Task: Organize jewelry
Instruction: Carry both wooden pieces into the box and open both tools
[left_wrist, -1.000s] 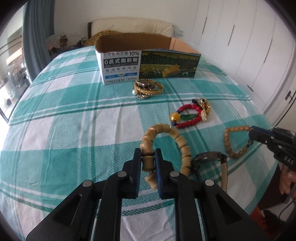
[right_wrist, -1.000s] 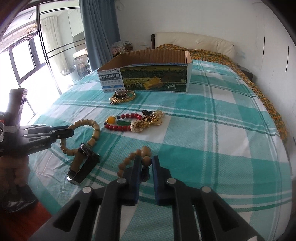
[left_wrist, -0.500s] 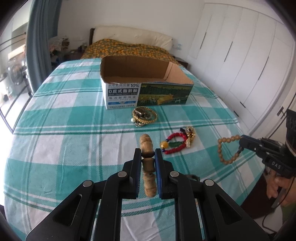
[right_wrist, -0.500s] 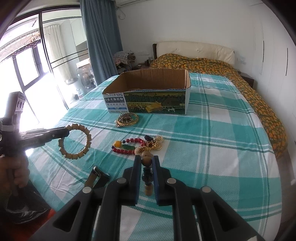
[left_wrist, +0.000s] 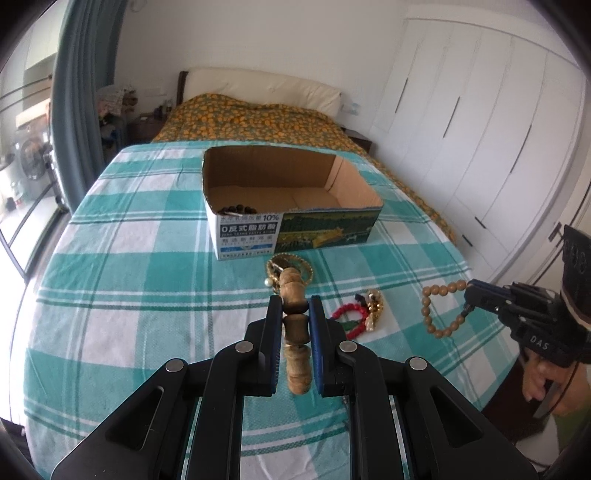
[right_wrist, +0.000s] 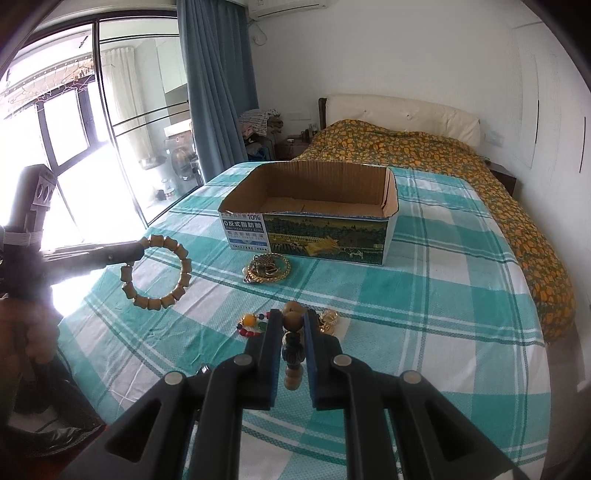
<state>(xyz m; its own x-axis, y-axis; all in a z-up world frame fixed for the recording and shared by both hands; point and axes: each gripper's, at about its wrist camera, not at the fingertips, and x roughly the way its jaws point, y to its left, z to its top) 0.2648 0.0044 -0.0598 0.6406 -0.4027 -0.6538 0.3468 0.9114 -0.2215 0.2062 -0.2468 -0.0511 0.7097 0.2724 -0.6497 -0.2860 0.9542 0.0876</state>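
Two grippers hang above the teal-checked bed (left_wrist: 129, 266): the left gripper (left_wrist: 293, 314) has its fingers clenched on a chunky barrel-shaped wooden bead bracelet (left_wrist: 295, 332). Right gripper (right_wrist: 293, 325) pinches a round brown wooden bead bracelet (right_wrist: 293, 332), both short of the open cardboard box (left_wrist: 295, 229).

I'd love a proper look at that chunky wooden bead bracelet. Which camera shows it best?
The right wrist view: the chunky bracelet hangs as a full open ring from the left gripper. In the left wrist view it is edge-on, pinched between that gripper's fingers, so only a column of beads shows.
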